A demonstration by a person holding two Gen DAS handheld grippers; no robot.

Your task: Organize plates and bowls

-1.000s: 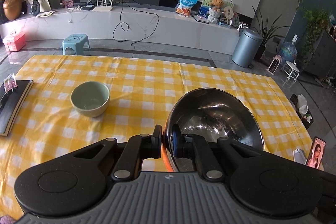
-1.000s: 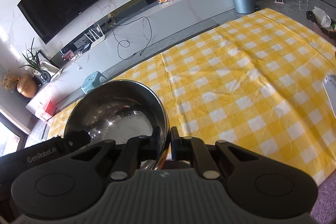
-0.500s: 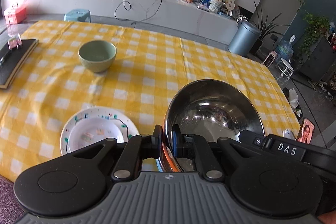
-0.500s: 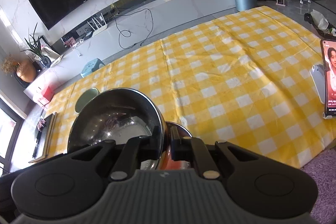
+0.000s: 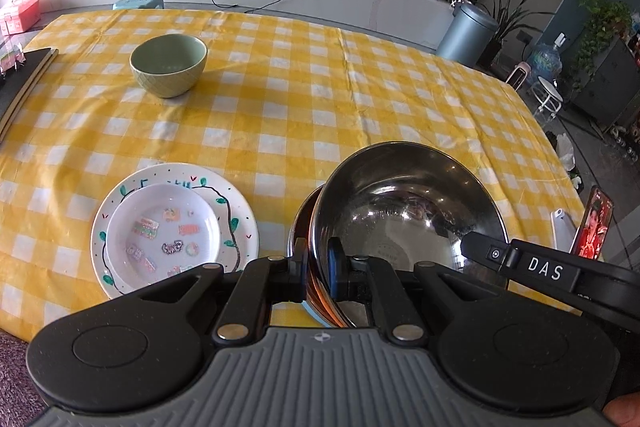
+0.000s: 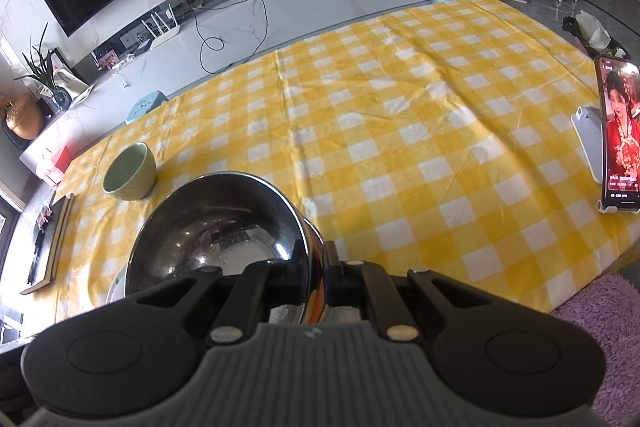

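A large steel bowl [image 5: 404, 211] hangs over the table's near edge, held by both grippers. My left gripper [image 5: 318, 267] is shut on its left rim. My right gripper [image 6: 316, 263] is shut on its right rim, and the steel bowl [image 6: 216, 223] fills the lower left of the right wrist view. A second rim with an orange sheen [image 5: 316, 291] sits just under the bowl at the left pinch. A small white patterned dish [image 5: 164, 231] lies stacked on a painted plate [image 5: 236, 215] to the left. A green bowl [image 5: 168, 65] stands upright farther back.
The table carries a yellow checked cloth [image 5: 320, 99]. A phone on a stand [image 6: 618, 131] plays video at the right edge. A dark book or tray [image 5: 20, 83] lies at the left edge. A purple rug [image 6: 600, 311] lies below the near edge.
Both grippers have drawn back toward the near edge with the steel bowl. The stacked plate and dish have come into the left wrist view, and the phone into the right wrist view.
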